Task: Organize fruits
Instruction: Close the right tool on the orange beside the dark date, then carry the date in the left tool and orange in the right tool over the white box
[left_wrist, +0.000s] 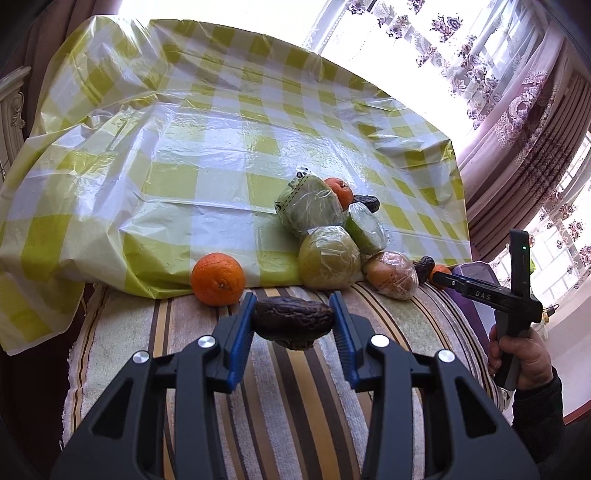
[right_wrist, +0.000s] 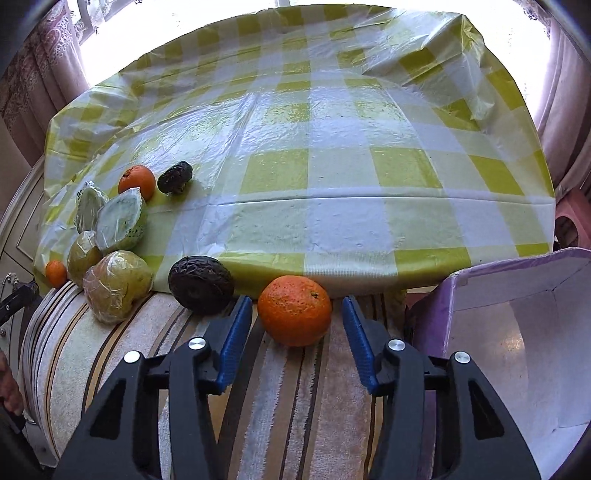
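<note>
In the left wrist view my left gripper (left_wrist: 293, 301) is shut on a dark wrinkled fruit (left_wrist: 293, 323), just above the striped towel (left_wrist: 295, 406). A big orange (left_wrist: 218, 278) lies to its left. Several film-wrapped green and brown fruits (left_wrist: 328, 260) are piled to the right, with another orange (left_wrist: 340, 190) behind them. In the right wrist view my right gripper (right_wrist: 297, 301) stands around an orange (right_wrist: 294, 310) on the towel, with narrow gaps between it and both blue pads. A dark wrinkled fruit (right_wrist: 201, 284) lies just left of it.
A purple box (right_wrist: 517, 264) with a white inside stands open at the right. A yellow-and-white checked plastic sheet (right_wrist: 332, 166) covers the surface behind. A small orange (right_wrist: 55, 273) and a dark date-like fruit (right_wrist: 175, 177) lie near the pile. A hand (left_wrist: 524, 354) grips the other gripper.
</note>
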